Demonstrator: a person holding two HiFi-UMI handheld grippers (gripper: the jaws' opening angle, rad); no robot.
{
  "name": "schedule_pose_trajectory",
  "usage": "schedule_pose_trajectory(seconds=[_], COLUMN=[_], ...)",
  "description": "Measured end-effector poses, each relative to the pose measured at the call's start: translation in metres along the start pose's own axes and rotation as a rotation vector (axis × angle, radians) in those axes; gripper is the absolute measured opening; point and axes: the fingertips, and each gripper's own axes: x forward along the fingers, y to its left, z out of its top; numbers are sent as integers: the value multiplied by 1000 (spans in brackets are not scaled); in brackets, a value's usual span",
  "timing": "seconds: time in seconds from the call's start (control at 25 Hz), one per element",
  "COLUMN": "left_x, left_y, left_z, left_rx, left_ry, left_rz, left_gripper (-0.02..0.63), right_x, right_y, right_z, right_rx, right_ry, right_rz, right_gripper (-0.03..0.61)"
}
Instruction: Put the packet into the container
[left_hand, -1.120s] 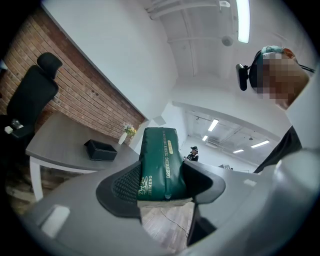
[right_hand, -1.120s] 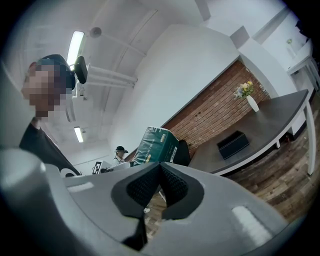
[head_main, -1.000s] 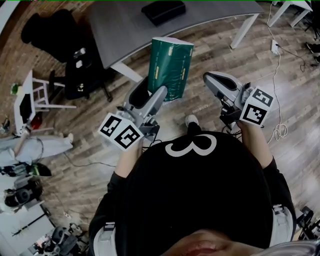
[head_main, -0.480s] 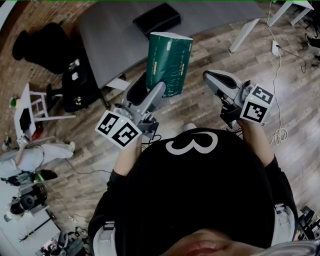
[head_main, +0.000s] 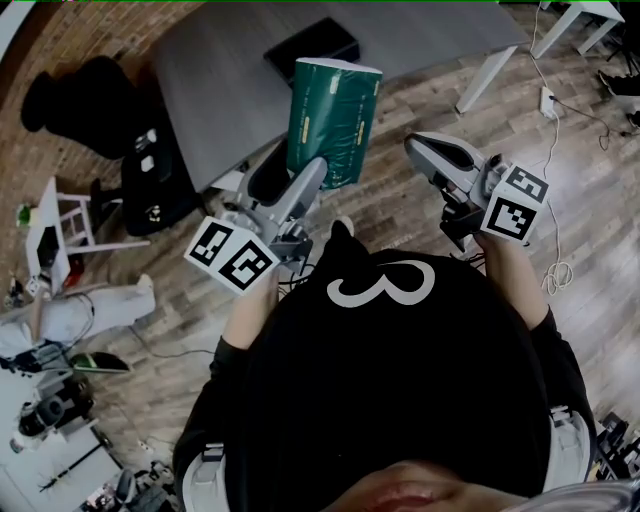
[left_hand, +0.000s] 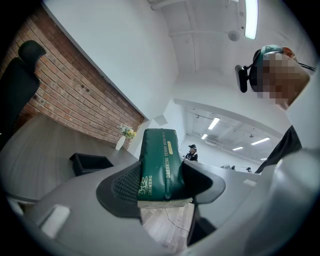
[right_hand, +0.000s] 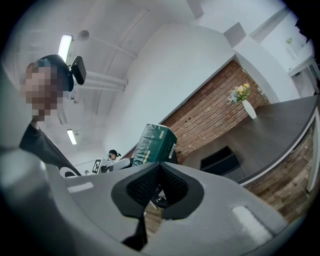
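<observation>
A tall green packet (head_main: 330, 120) stands upright between the jaws of my left gripper (head_main: 300, 178), which is shut on its lower end. In the left gripper view both pads press the sides of the packet (left_hand: 159, 165). It hangs over the near edge of the grey table (head_main: 215, 85). The container (head_main: 312, 48), a low black box, rests on the table just beyond the packet and also shows in both gripper views (left_hand: 91, 162) (right_hand: 220, 161). My right gripper (head_main: 418, 152) is held to the packet's right over the wood floor, shut and empty (right_hand: 159, 186).
A black office chair (head_main: 90, 85) stands left of the table, with a white stand (head_main: 60, 215) below it. Cables (head_main: 555, 270) lie on the floor at the right near a white table leg (head_main: 485, 68). A vase of flowers (right_hand: 242, 97) sits on the far end of the table.
The table and container have come closer in the head view. The packet, still in the left gripper, now reaches over the table's edge. The right gripper has kept its place.
</observation>
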Motion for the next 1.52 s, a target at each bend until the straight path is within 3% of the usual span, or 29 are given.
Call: schedule_pose_trajectory(seconds=[0.16, 0.36, 0.72, 1.0, 1.52], left_x=[6, 46, 92, 130, 165], left_y=[8, 77, 124, 177, 229], left_z=[3, 33, 56, 76, 74], left_rx=[16, 1, 128, 181, 335], left_ry=[7, 34, 95, 134, 233], left_rz=[-21, -51, -103, -125, -142], left_gripper=[281, 281, 281, 279, 279], right_x=[4, 59, 84, 114, 130], right_y=[-6, -54, -99, -138, -176], right_z=[4, 31, 54, 67, 69], right_rx=[-9, 14, 22, 47, 73], right_ry=[-14, -14, -71, -95, -117], right_rz=[-21, -71, -166, -216, -291], right_gripper=[2, 2, 2, 2, 2])
